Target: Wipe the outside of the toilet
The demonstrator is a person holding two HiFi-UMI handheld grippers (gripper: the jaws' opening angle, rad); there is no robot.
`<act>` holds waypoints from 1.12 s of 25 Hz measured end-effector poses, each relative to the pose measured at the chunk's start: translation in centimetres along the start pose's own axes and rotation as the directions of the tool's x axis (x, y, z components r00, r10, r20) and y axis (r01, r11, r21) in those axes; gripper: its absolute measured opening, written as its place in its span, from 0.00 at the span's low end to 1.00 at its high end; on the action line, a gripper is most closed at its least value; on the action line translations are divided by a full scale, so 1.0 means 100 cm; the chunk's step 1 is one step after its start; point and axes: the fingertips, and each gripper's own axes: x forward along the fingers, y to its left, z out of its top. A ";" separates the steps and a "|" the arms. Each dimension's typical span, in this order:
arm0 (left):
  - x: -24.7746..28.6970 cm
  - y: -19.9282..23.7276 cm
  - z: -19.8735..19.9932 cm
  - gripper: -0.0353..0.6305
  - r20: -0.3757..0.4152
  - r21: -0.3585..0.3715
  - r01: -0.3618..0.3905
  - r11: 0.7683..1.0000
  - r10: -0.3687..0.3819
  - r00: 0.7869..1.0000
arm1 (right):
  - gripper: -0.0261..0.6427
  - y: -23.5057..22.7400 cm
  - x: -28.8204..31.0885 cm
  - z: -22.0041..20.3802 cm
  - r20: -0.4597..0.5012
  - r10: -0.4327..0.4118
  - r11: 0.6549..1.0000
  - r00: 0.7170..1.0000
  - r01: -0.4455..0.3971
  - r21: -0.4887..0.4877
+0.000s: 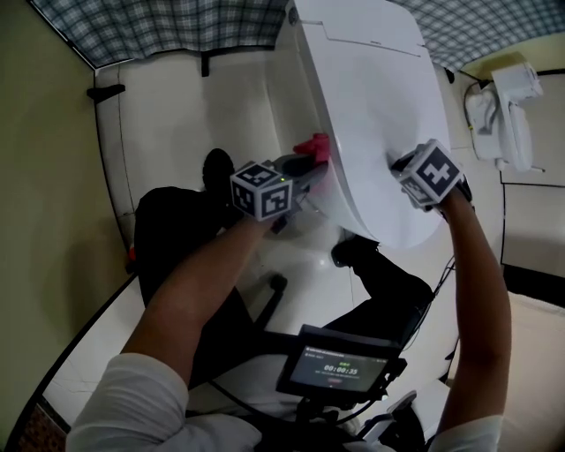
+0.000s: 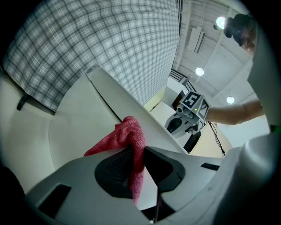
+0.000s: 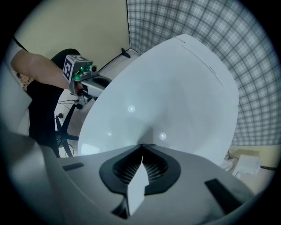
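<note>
Toilet [image 1: 353, 79] stands white against a checked wall [image 1: 159, 26], lid [image 3: 171, 83] down, pale floor [image 1: 168, 132] to its left. Head view looks steeply down on it. My black shoes [image 1: 218, 168] are on the floor, one at its left, one by its front. A small lit screen [image 1: 340, 366] hangs below my chest.

Left gripper [image 2: 139, 151]: held level at the toilet's left flank, pointing in towards the lid's edge. Its fingers [image 2: 115, 167] are clamped on a red cloth [image 2: 128, 132], one fold pinched between the pads, the rest bunched out past the tips. Cloth lies against the white side of the toilet, right by the lid's rim. From the head view it shows as a red wad at the lid's left edge, touching it.

Right gripper [image 3: 142, 147]: pointing down onto the front part of the lid, across the toilet from the cloth. Fingers here are closed together, nothing between them. Tips sit at the lid's surface with a small shadow just beyond them. It looks like contact, but I cannot be sure.

Each gripper shows in the other's view, marker cube uppermost, the lid's white curve between them. Beige wall [image 1: 44, 177] runs along the left of the floor
</note>
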 end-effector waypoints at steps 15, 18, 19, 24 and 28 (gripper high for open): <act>-0.009 -0.089 -0.071 0.16 -0.242 0.086 0.329 0.940 -0.300 0.923 | 0.04 -0.002 -0.001 -0.001 -0.066 -0.016 1.000 0.998 0.016 -0.011; -0.008 -0.100 -0.081 0.16 -0.289 0.096 0.383 0.919 -0.342 0.894 | 0.04 -0.001 -0.001 -0.002 -0.071 -0.013 1.000 0.997 0.012 -0.005; -0.008 -0.102 -0.083 0.16 -0.301 0.094 0.396 0.914 -0.353 0.886 | 0.04 -0.001 -0.001 -0.002 -0.072 -0.011 1.000 0.997 0.010 -0.003; -0.011 -0.113 -0.096 0.16 -0.377 0.066 0.468 0.881 -0.412 0.829 | 0.04 -0.001 -0.001 -0.002 -0.081 -0.005 1.000 0.997 0.005 -0.002; -0.020 -0.135 -0.116 0.16 -0.463 0.039 0.561 0.827 -0.483 0.743 | 0.04 -0.001 0.000 -0.003 -0.081 0.000 1.000 0.997 0.000 0.001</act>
